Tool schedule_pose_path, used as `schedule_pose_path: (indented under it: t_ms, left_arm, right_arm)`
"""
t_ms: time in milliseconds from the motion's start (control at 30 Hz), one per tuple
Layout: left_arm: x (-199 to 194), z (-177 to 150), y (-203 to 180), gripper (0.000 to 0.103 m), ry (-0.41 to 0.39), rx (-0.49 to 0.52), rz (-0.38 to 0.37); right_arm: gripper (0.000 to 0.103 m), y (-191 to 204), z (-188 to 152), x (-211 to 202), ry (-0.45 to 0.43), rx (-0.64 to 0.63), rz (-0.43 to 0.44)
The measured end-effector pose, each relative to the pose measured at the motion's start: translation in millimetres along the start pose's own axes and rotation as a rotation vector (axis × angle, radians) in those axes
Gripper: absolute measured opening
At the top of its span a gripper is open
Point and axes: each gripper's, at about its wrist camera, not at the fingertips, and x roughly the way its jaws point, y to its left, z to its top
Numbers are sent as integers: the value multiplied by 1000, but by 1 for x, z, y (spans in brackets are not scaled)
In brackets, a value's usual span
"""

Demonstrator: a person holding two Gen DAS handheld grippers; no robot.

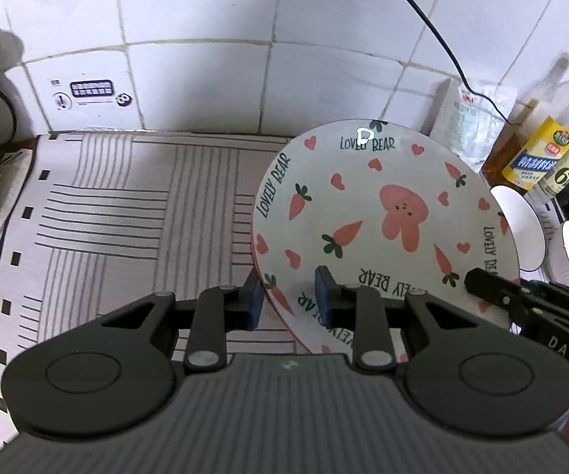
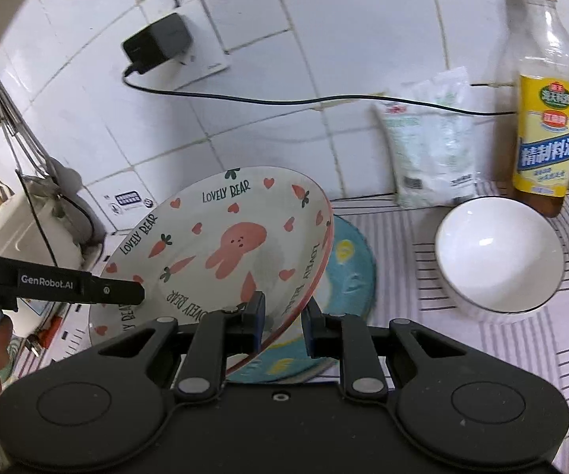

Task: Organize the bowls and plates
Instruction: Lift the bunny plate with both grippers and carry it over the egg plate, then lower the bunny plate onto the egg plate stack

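A white "Lovely Bear" plate [image 1: 383, 213] with a pink rabbit, carrots and hearts is held tilted above the counter; it also shows in the right wrist view [image 2: 221, 245]. My left gripper [image 1: 289, 300] straddles its left rim, one pad under and one pad over, with a small gap. My right gripper [image 2: 282, 326] straddles its right rim the same way. A teal plate [image 2: 353, 272] lies flat on the mat under the rabbit plate. A white bowl [image 2: 498, 252] sits to the right. Two white bowls [image 1: 521, 233] show behind the plate.
A striped mat [image 1: 126, 229] covers the counter. A cooking wine bottle [image 2: 545, 118], another bottle and a plastic bag [image 2: 430, 150] stand by the tiled wall. A charger [image 2: 158, 43] and its cable hang on the wall. A white appliance [image 2: 27, 237] is at left.
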Motion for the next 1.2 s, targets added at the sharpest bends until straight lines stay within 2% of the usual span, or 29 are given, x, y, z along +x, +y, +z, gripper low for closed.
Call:
schedule_pose_path:
  t_ms: [133, 300, 467, 567, 767, 867, 1033, 1200]
  left_arm:
    - [11, 2, -7, 25, 31, -33, 20]
    - [29, 4, 0, 25, 85, -111, 23]
    - [43, 8, -3, 25, 112, -93, 80]
    - [54, 10, 4, 25, 179, -133, 57]
    - [57, 12, 4, 25, 203, -139, 56]
    - [59, 11, 5, 25, 234, -146, 57]
    - [60, 7, 7, 25, 237, -172, 49]
    - [61, 5, 2, 25, 237, -138, 72]
  right_arm:
    - [24, -19, 5, 5, 40, 3, 22]
    - [24, -23, 13, 18, 84, -39, 31]
    - [25, -28, 15, 40, 143, -15, 38]
    - [24, -27, 14, 47, 149, -25, 16]
    - [25, -25, 17, 51, 169, -42, 1]
    - [25, -22, 18, 53, 188, -55, -21]
    - [25, -16, 20, 51, 201, -69, -60]
    - [31, -4, 26, 60, 277, -57, -158]
